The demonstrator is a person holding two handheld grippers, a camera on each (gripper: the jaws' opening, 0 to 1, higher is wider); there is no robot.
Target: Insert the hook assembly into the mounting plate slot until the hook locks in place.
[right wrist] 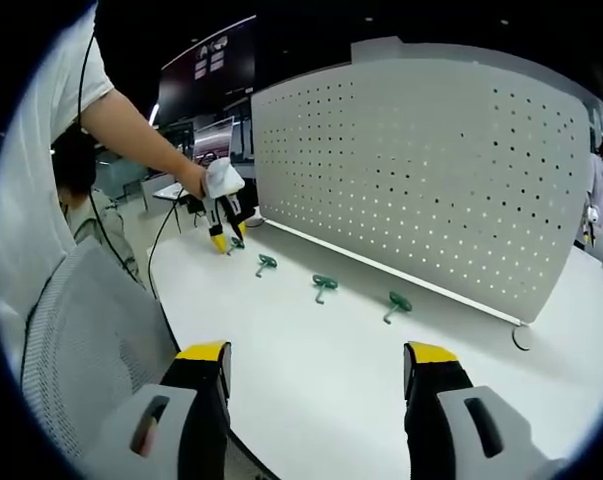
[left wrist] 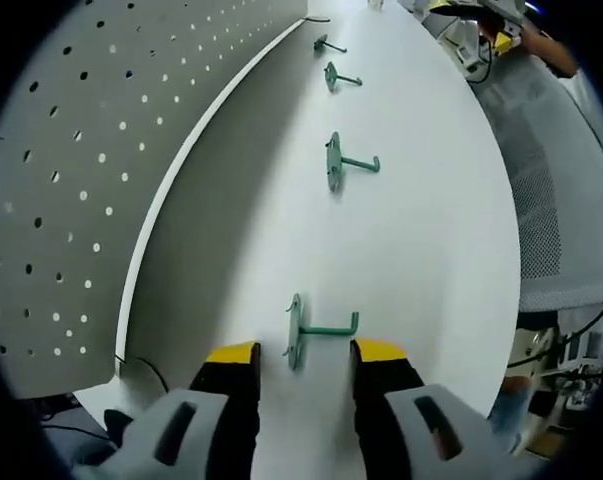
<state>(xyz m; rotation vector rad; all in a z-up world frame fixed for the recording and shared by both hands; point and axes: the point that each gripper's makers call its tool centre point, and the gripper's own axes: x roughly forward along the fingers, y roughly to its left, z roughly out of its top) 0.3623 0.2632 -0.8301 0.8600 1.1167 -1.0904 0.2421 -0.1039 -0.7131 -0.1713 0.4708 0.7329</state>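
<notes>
Left claw [left wrist: 304, 352] released, jaws straddling the nearest green hook [left wrist: 303, 330], apparently not touching, near the surface [left wrist: 421, 250] end. Right claw [right wrist: 317, 362] released, empty.

Looks like a lab or engineering office set up for bench trials. Plain white tabletop [right wrist: 311, 360] with a grey perforated pegboard panel [right wrist: 431, 170] standing upright along its far edge. Mesh-backed office chair [right wrist: 91, 330] pulled up at the near side. Dark wall screens [right wrist: 206, 65] and cluttered desks with cables behind, under dim lighting. Further benches with equipment and wiring [left wrist: 551, 360] past the tabletop's edge. Green metal hooks [right wrist: 324, 286] laid out in a neat row, like test pieces.
</notes>
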